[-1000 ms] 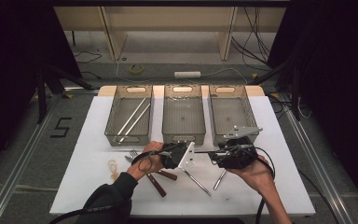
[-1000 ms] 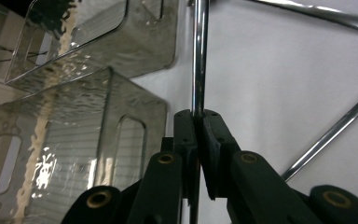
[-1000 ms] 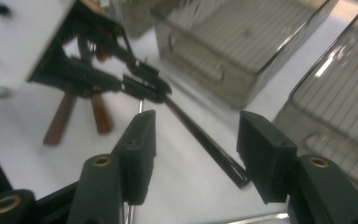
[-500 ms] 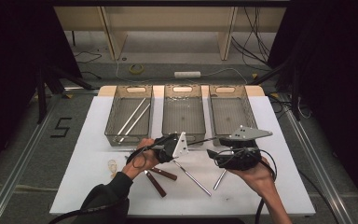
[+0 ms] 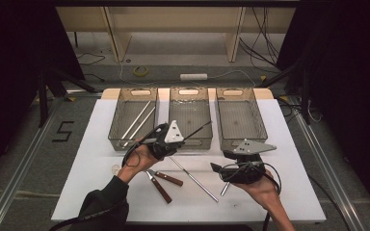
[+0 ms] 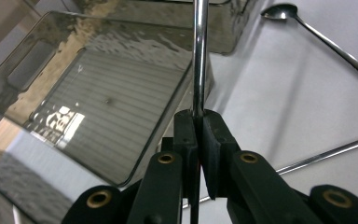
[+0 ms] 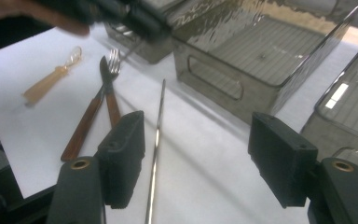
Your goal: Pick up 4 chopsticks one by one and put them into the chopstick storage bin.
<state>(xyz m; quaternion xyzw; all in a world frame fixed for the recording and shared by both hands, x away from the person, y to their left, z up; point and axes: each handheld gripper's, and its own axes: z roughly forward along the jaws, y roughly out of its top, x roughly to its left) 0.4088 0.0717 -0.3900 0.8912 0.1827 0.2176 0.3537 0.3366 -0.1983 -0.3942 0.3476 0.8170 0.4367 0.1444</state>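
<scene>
My left gripper (image 5: 182, 139) is shut on a metal chopstick (image 5: 198, 129), held above the table just in front of the middle tray (image 5: 189, 143). In the left gripper view the chopstick (image 6: 199, 56) rises straight from the closed jaws (image 6: 197, 117), over that tray's (image 6: 98, 88) corner. My right gripper (image 5: 219, 168) hovers open at the right front of the white table. In the right gripper view its jaws (image 7: 200, 149) stand wide apart above a second chopstick (image 7: 156, 144) lying on the table.
Three clear trays stand in a row: the left tray (image 5: 117, 126) holds two chopsticks, and the right tray (image 5: 259, 120) is bare. A wooden-handled knife and fork (image 5: 160, 182), a chopstick (image 5: 193, 178), a spoon (image 5: 224, 188) and a small pale spoon (image 5: 114, 169) lie on the table.
My left gripper has risen from the table with the chopstick and moved away toward the trays. My right gripper has drawn back slightly toward the front edge, still open.
</scene>
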